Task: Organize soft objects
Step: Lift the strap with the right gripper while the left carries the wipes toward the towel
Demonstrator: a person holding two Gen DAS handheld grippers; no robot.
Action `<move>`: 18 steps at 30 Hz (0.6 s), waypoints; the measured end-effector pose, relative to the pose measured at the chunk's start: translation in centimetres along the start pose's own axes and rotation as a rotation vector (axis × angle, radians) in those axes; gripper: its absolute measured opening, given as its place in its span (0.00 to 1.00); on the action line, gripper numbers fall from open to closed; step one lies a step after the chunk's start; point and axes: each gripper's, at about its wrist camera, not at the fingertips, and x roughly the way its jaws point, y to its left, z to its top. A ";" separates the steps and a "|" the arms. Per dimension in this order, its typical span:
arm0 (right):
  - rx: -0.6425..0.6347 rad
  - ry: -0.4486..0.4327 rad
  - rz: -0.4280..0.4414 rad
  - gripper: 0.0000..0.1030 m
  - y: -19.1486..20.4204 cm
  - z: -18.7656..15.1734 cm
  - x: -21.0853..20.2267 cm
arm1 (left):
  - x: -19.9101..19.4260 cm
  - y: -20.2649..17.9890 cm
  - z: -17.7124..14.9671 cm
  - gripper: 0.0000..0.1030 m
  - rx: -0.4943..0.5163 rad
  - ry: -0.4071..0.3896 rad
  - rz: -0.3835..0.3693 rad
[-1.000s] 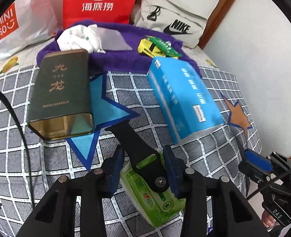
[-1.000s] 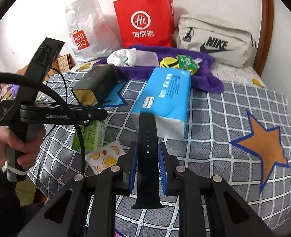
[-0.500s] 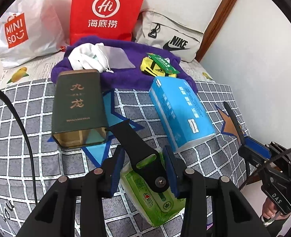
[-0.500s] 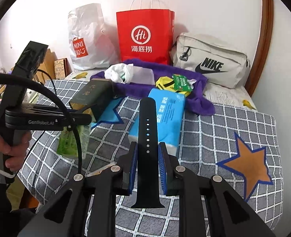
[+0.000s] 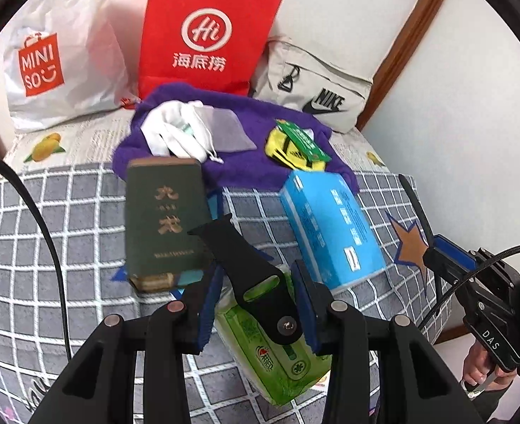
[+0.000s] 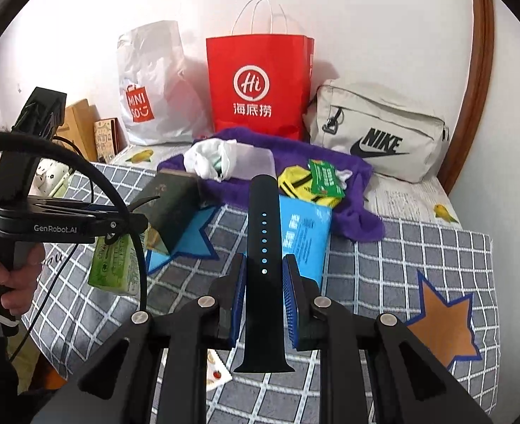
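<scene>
Grey checked bedding (image 6: 383, 258) with star patches covers the bed in front of you, and bags line the wall behind it: a red paper bag (image 6: 258, 84), a white plastic bag (image 6: 150, 81) and a beige sling bag (image 6: 376, 130).

Your right gripper (image 6: 264, 282) is clamped on the perforated watch strap half (image 6: 263, 233), which stands up between the blue pads. Your left gripper (image 5: 256, 300) is closed on the buckle strap half (image 5: 245, 272), pinched near its pin end, so the free end slants up over the dark green tin (image 5: 162, 219). Both pieces are off the bedding. A green tissue pack (image 5: 274, 357) lies just beneath the left jaws.

Watch the grips first. Smooth rubber held across its narrow width can likely twist or slide out if you swing either hand quickly. The left strap seems the riskier one, since most of its length overhangs the pads.

Mind the cables too. The black cable (image 6: 83, 173) loops close by the left handle and could snag on the tin or the blue tissue pack (image 6: 305, 233) as you carry across.

If you are aiming for the purple cloth (image 6: 295, 155), the glove (image 6: 206, 159) and yellow packet (image 6: 295, 180) already crowd it, and a careless drop may knock them off.
</scene>
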 end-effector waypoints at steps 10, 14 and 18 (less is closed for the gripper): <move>0.004 -0.008 0.014 0.20 -0.4 2.4 1.3 | -0.7 0.9 2.2 0.37 0.002 -0.010 -0.019; 0.013 0.007 0.032 0.20 -0.5 2.3 2.0 | 0.8 0.4 1.4 0.37 0.025 0.039 -0.041; 0.010 0.029 0.039 0.20 -0.3 1.8 2.7 | 2.5 0.4 0.0 0.37 0.026 0.095 -0.059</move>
